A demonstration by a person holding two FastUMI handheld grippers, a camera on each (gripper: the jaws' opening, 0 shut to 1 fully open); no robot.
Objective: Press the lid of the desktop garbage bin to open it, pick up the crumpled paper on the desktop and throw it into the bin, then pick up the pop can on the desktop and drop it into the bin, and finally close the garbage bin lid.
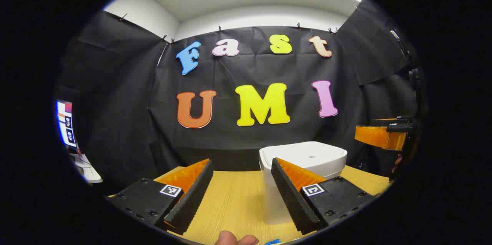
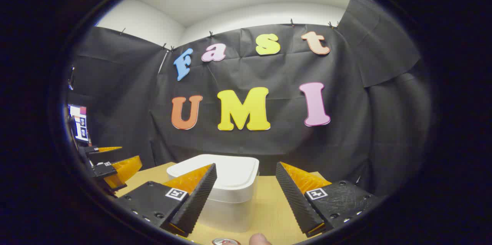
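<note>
Standing on the wooden table point(image 1: 234, 199), the white garbage bin point(image 1: 307, 158) has its lid point(image 2: 226, 174) down and flat; a tiny round mark sits near the middle of the lid in the left gripper view, too small to read. In that view the left tool point(image 1: 242, 195) hovers above the table with its fingers spread wide and nothing between them, the bin just beyond and behind its right finger point(image 1: 292, 187). Each finger carries a small square black-and-white coded tag point(image 1: 170, 190), a pattern and not writing. At the right edge of the same view the right tool point(image 1: 384, 135) hangs in the air, beside the bin. In the right gripper view the right tool point(image 2: 246, 195) is also wide open and empty, with the bin close ahead, partly behind its left finger point(image 2: 192, 195). At the bottom edge of that view shows the round silver top of the pop can point(image 2: 226, 242), on the near side of the bin, with a fingertip point(image 2: 259, 239) beside it. The left tool point(image 2: 115, 166) shows at the far left there, apart from the bin. A screen point(image 2: 79, 122) glows at the left wall, too small to read.
</note>
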